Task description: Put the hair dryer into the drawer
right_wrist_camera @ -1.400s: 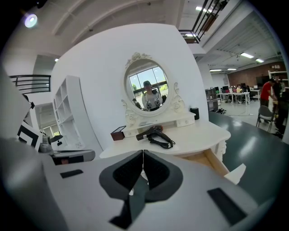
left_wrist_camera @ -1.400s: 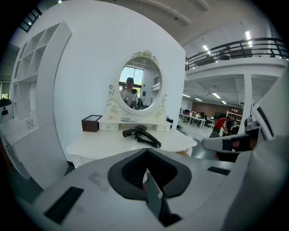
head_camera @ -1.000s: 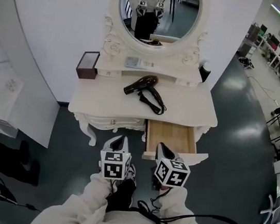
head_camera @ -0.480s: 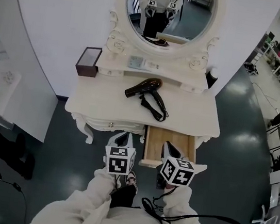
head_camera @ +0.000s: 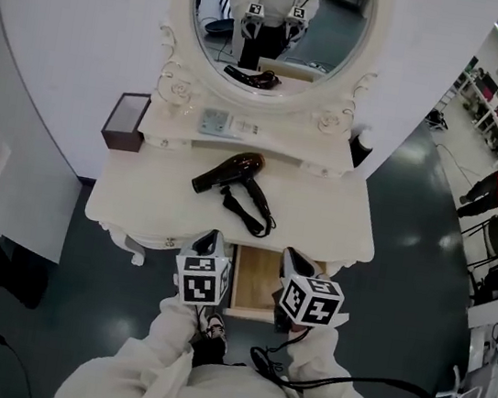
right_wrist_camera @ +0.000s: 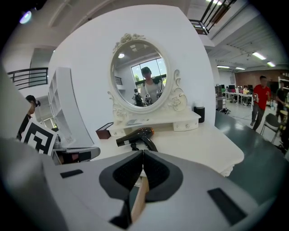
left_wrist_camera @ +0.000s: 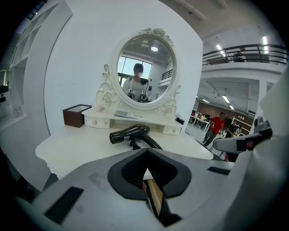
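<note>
The hair dryer [head_camera: 230, 168] lay on the desk [head_camera: 334, 220], its barrel running from 8 to 2 o'clock. It was at 12 o'clock from my left tongs [head_camera: 213, 237], the nearer ones, and at 11 o'clock from my right tongs [head_camera: 290, 256]. Both tongs were clenched and empty, near the open drawer [head_camera: 252, 289].

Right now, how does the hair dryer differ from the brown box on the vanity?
The hair dryer lies on its side mid-table, cord beside it; the brown box stands upright at the back left. The hair dryer is rounded and glossy; the brown box is square-edged. Both rest on the vanity.
</note>
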### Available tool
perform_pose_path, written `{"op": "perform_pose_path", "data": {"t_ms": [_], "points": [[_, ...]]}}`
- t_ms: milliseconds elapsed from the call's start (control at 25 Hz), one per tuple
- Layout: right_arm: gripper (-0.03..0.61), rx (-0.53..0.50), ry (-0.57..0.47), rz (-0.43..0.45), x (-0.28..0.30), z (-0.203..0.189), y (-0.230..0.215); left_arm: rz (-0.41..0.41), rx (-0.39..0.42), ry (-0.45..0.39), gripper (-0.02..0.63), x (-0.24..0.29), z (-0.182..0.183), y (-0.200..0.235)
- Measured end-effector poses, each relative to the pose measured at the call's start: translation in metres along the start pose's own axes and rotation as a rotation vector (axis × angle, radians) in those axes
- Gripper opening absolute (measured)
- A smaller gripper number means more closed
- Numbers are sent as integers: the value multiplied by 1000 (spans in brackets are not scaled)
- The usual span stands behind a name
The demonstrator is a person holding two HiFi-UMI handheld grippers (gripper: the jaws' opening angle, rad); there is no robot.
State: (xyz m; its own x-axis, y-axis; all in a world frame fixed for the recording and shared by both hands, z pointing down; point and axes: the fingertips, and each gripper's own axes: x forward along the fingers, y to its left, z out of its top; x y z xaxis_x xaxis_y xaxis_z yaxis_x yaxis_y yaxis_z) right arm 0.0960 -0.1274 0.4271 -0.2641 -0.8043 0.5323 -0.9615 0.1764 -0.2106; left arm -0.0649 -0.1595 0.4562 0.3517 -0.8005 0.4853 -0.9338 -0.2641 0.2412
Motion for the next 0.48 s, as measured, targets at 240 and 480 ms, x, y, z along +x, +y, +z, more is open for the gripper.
{"op": "perform_pose_path", "data": {"t_ms": [240, 480], "points": [[61, -13, 36, 42, 30, 19, -6, 8, -42, 19, -3, 39, 7, 2], [61, 4, 63, 22, 43, 15, -36, 22, -37, 46, -3, 68, 3, -3]]}}
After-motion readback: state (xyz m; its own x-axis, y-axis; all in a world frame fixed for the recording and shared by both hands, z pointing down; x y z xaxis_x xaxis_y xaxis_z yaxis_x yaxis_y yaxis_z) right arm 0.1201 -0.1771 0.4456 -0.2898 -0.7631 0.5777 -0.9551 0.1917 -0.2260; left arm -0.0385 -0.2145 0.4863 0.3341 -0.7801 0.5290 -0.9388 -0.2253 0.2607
